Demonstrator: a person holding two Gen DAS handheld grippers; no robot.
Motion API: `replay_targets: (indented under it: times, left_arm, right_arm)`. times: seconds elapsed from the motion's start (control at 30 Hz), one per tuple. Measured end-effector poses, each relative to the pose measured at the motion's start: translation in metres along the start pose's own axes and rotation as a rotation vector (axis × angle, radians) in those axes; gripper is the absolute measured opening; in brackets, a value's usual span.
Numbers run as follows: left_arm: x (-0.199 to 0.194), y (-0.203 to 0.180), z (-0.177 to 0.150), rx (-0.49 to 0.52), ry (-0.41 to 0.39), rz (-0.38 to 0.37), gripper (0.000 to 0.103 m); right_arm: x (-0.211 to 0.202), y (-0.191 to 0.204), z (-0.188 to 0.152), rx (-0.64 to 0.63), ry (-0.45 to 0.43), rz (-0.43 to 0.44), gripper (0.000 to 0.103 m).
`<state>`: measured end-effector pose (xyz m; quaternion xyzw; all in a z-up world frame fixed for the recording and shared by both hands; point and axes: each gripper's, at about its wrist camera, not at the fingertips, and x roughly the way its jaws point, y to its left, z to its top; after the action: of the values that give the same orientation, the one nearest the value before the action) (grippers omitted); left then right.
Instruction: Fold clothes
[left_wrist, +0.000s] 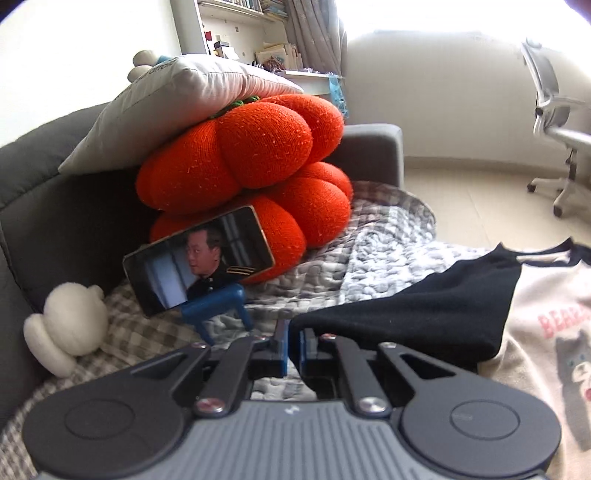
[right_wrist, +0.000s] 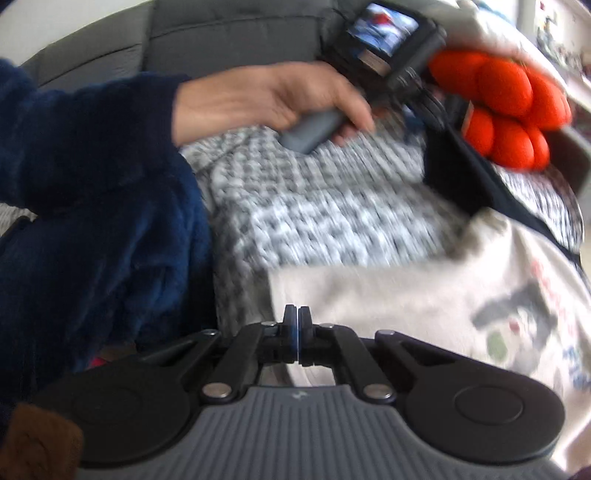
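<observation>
On sofa — one shirt (left_wrist: 546, 306), two claws

orange pumpkin cushion (left_wrist: 251, 166), grey-white quilt (left_wrist: 369, 251), cream shirt (left_wrist: 546, 332) with navy sleeve (left_wrist: 424, 314).

A grey sofa (left_wrist: 55, 229) carries a quilted blanket (left_wrist: 369, 251), with a shirt (left_wrist: 535, 332) on it.

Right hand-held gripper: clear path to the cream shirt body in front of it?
Probably yes: the right hand-held gripper, shut and empty, hangs just over the cream printed shirt, nothing between them.
</observation>
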<state>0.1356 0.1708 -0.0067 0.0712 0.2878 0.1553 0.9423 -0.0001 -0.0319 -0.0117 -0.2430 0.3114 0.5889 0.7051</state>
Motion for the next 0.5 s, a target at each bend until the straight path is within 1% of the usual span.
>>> replay_targets:
  times: [0.03, 0.07, 0.13, 0.2, 0.23, 0.27, 0.3, 0.37, 0.4, 0.5]
  left_arm:
    - [-0.001, 0.001, 0.0, -0.004, 0.002, 0.004, 0.007]
    - [-0.002, 0.002, 0.001, -0.009, 0.003, 0.008, 0.01]
    - [-0.002, 0.005, 0.002, -0.03, 0.011, 0.012, 0.016]
    - [-0.003, 0.004, 0.001, -0.024, 0.033, -0.015, 0.026]
    - [-0.004, 0.004, 0.0, -0.02, 0.044, -0.03, 0.028]
    - [-0.005, 0.003, 0.0, -0.016, 0.056, -0.045, 0.036]
    - [-0.006, 0.003, -0.001, -0.012, 0.067, -0.06, 0.047]
    - [-0.014, 0.001, -0.003, -0.016, 0.077, -0.119, 0.054]
    - [-0.017, -0.001, -0.005, -0.016, 0.084, -0.143, 0.054]
    - [-0.028, -0.007, -0.011, -0.015, 0.108, -0.209, 0.054]
  right_arm:
    - [-0.008, -0.007, -0.002, 0.03, -0.022, -0.029, 0.002]
    - [-0.016, -0.015, -0.004, 0.063, -0.043, -0.06, 0.011]
    - [-0.037, -0.039, -0.014, 0.187, -0.079, -0.154, 0.013]
    - [-0.058, -0.064, -0.028, 0.324, -0.103, -0.254, 0.013]
    - [-0.068, -0.077, -0.035, 0.394, -0.114, -0.303, 0.013]
    - [-0.077, -0.086, -0.044, 0.471, -0.111, -0.343, 0.014]
    - [-0.086, -0.096, -0.054, 0.545, -0.107, -0.382, 0.014]
    - [-0.093, -0.106, -0.073, 0.635, -0.076, -0.439, 0.014]
    - [-0.097, -0.111, -0.083, 0.676, -0.06, -0.466, 0.014]
    - [-0.101, -0.112, -0.105, 0.715, -0.005, -0.482, 0.015]
